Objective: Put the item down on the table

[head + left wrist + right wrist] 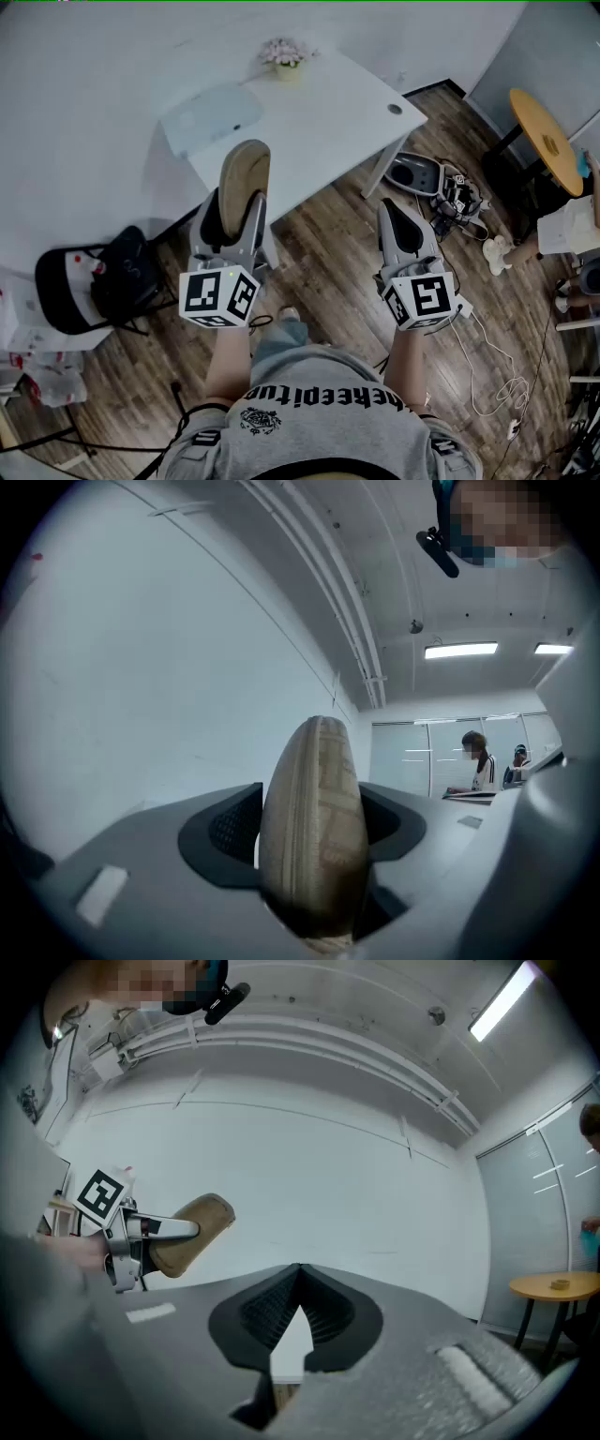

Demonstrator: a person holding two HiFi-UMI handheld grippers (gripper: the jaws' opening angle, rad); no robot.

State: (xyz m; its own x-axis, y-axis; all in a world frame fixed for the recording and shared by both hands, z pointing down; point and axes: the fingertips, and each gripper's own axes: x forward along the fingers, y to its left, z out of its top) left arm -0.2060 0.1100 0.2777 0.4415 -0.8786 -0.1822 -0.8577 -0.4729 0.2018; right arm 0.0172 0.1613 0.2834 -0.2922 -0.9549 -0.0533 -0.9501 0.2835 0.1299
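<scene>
Head view: tan pouch [245, 173] in left gripper [240, 202]; shirt lettering [319, 397] partly legible.

The right gripper [298, 1269] has its jaws touching at the tips, with nothing between them. At left, the left gripper [183, 1232] clamps a tan oval pouch [211, 1211] before a white wall [356, 1185].

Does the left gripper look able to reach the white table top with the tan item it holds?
Probably yes. The left gripper, shut on the tan item, shows at the near edge of the white table. Bare top lies ahead, right of the pale mat, with nothing blocking.
</scene>
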